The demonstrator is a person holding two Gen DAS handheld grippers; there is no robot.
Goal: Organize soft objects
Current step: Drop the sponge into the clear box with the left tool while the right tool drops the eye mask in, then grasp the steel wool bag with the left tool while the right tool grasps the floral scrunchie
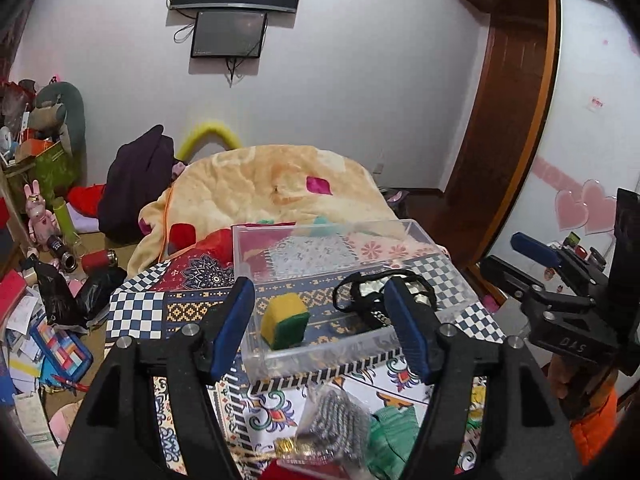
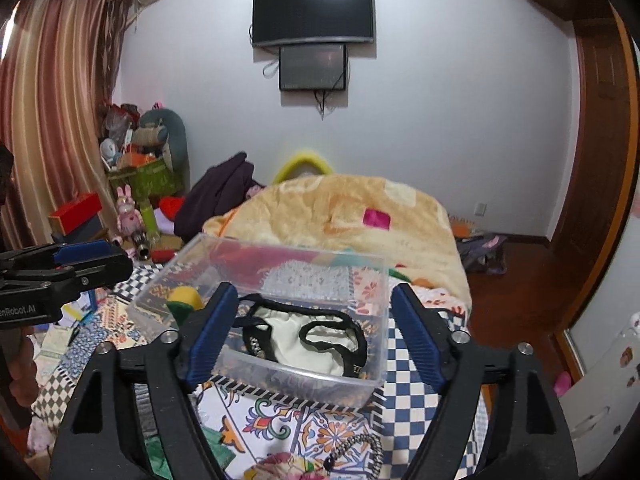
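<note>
A clear plastic bin (image 1: pixel 256 354) stands on the patterned bedspread; it also shows in the right wrist view (image 2: pixel 360 394). Inside lie a yellow-green sponge (image 1: pixel 285 321) (image 2: pixel 185 298) and a white eye mask with black trim (image 2: pixel 308 340) (image 1: pixel 378 296). My left gripper (image 1: pixel 320 328) is open and empty, hovering over the bin's near edge. My right gripper (image 2: pixel 308 336) is open and empty just above the bin. A steel wool scrubber (image 1: pixel 338 424) and a green knit cloth (image 1: pixel 394 436) lie on the bed in front of the bin.
A beige blanket (image 2: pixel 352 212) is piled behind the bin. The other gripper shows at the right edge of the left wrist view (image 1: pixel 560 280) and at the left edge of the right wrist view (image 2: pixel 60 272). A beaded chain (image 2: pixel 360 448) lies on the bedspread. Clutter covers the floor at left (image 1: pixel 48 320).
</note>
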